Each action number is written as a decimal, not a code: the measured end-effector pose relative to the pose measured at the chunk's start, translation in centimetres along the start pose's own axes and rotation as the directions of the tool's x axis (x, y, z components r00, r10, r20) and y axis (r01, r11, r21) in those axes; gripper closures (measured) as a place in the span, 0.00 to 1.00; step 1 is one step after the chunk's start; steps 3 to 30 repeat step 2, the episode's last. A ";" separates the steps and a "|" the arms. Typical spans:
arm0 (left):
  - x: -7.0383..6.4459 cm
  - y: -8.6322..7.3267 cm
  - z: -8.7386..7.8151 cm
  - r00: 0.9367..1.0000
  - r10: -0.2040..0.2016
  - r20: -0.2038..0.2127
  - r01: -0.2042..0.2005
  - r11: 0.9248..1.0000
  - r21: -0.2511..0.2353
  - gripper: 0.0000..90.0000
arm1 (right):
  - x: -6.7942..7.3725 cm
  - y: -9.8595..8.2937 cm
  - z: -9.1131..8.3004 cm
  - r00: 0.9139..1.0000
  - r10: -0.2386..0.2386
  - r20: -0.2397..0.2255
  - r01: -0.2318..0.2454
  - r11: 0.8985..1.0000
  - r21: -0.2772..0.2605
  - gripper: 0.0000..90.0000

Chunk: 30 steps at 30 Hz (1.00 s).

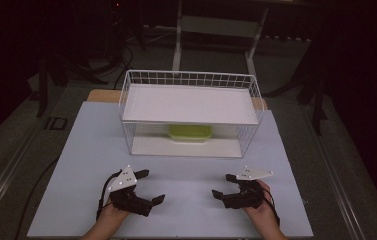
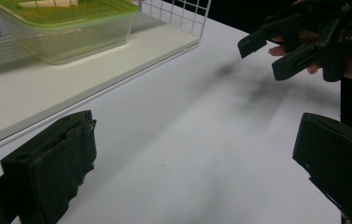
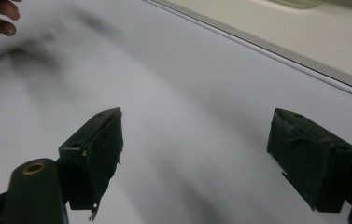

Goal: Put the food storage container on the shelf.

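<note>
A clear container with a green lid (image 1: 190, 133) sits on the lower shelf of a white wire rack (image 1: 190, 79) at the back of the white table (image 1: 91, 140); it is also at the top left of the left gripper view, container (image 2: 61, 28). My left gripper (image 1: 149, 186) rests open near the front edge, at the left, jaws wide apart over bare table (image 2: 192, 158). My right gripper (image 1: 224, 186) is open at the front right, nothing between its jaws. The right gripper (image 2: 276, 56) appears ahead of the left one, held by a hand.
The rack's white top board (image 1: 191, 102) covers the container from above. The rack's base board (image 3: 313, 28) lies ahead of the right gripper. Dark floor and stand legs (image 1: 178, 35) lie beyond the table.
</note>
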<state>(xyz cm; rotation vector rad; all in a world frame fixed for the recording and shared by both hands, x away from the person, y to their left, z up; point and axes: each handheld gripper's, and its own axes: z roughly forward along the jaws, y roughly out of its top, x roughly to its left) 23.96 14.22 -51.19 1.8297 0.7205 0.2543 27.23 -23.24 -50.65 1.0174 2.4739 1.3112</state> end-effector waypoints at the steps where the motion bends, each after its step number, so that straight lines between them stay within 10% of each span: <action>1: 0.1 0.0 0.0 1.000 -0.008 0.000 0.008 1.000 -0.004 0.00 | 0.0 0.0 0.0 1.000 0.000 0.002 0.000 1.000 0.000 0.20; 30: 0.1 0.0 0.0 1.000 -0.008 0.000 0.008 1.000 -0.004 0.00 | 0.0 0.0 0.0 1.000 0.000 0.002 0.000 1.000 0.000 0.20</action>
